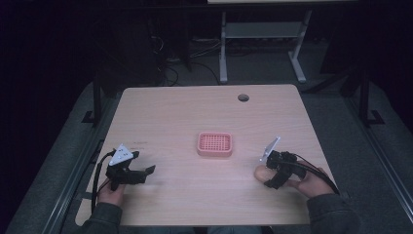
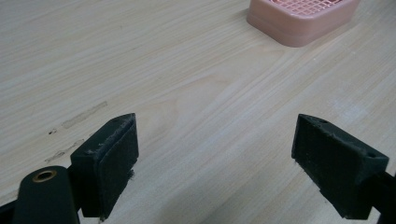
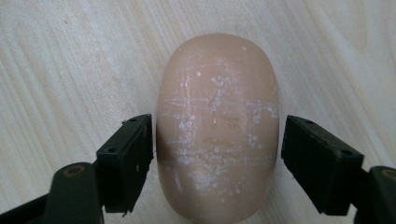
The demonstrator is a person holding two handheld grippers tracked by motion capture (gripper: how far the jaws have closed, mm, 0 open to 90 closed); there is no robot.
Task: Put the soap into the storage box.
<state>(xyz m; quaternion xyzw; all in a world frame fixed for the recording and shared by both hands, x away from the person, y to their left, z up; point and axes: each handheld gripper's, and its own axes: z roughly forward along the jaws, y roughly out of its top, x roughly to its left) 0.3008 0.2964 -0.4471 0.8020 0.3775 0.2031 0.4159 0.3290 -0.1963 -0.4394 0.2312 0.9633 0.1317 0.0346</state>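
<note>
Peach-coloured soap (image 3: 218, 126), scuffed with white marks, lies on the desk (image 3: 70, 60) between the jaws of the right gripper (image 3: 217, 154); the left jaw touches its side, the right jaw stands just off it. Beyond the left gripper (image 2: 215, 154), whose jaws are spread wide over bare wood, sits a pink soap dish (image 2: 303, 18).

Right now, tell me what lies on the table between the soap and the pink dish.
Nothing visible. Bare table runs from the soap, which sits between the right claw's jaws, to the dish. The left claw stands off to the side.
</note>
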